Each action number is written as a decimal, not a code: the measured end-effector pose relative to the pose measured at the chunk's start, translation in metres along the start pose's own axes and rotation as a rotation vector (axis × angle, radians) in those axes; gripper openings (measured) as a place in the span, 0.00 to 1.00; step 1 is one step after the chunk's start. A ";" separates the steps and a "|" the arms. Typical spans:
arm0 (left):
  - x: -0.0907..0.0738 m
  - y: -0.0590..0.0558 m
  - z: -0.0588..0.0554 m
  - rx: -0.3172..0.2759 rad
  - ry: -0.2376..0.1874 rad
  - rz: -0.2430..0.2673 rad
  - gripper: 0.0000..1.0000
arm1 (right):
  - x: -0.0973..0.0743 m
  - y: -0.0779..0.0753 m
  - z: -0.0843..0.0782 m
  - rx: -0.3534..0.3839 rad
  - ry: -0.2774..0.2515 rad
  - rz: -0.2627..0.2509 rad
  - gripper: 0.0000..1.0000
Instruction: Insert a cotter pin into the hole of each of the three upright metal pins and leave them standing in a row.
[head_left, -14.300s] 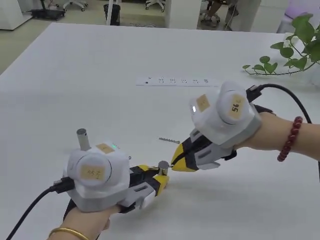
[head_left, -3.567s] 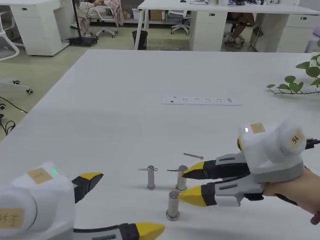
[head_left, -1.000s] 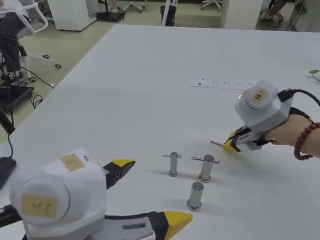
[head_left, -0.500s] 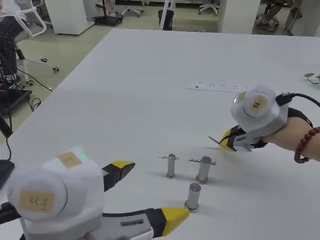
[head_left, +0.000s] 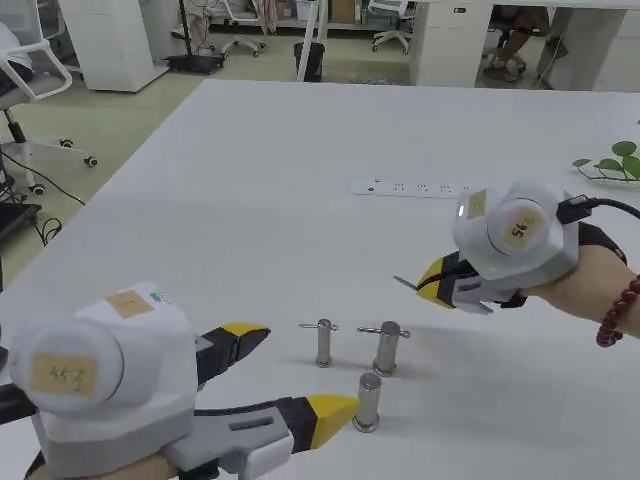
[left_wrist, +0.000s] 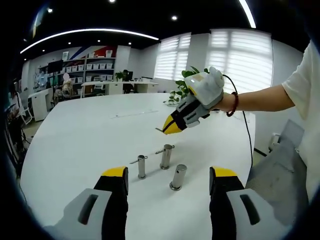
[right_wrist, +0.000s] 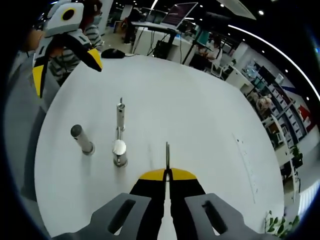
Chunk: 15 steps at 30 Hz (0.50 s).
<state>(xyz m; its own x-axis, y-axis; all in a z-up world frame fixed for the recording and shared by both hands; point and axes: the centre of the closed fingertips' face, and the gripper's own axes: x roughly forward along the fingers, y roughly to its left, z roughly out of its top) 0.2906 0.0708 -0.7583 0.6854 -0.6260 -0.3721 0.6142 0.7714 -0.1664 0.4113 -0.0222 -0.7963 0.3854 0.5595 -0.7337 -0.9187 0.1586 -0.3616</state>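
With the right gripper (head_left: 432, 280) pinching the cotter pin (right_wrist: 167, 155), level its tip with the hole in the bare metal pin (head_left: 368, 400) at lower centre, first closing the spread left gripper (head_left: 290, 372) on that pin.

right gripper (head_left: 432, 281), jaws pinching cotter pin (head_left: 404, 284)

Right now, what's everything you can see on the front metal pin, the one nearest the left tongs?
The front metal pin is a short silvery cylinder, polished steel by the look, with a flat top and a slightly wider foot. It stands upright on the white table with nothing crosswise through it. It is in front of the two other pins and apart from them. The left gripper's open tongs point at it without touching.
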 end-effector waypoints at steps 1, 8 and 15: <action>0.000 -0.001 0.001 -0.002 -0.001 -0.003 0.64 | -0.002 0.002 0.002 -0.008 -0.005 -0.001 0.03; 0.004 -0.004 0.007 -0.016 -0.006 -0.029 0.57 | -0.014 0.016 0.018 -0.041 -0.065 0.005 0.03; 0.008 -0.006 0.013 -0.039 -0.013 -0.047 0.54 | -0.026 0.033 0.037 -0.071 -0.135 0.016 0.03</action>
<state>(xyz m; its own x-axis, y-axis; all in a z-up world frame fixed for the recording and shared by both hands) 0.2971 0.0598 -0.7485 0.6617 -0.6625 -0.3511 0.6300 0.7451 -0.2188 0.3677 -0.0015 -0.7677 0.3511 0.6668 -0.6574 -0.9145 0.0933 -0.3937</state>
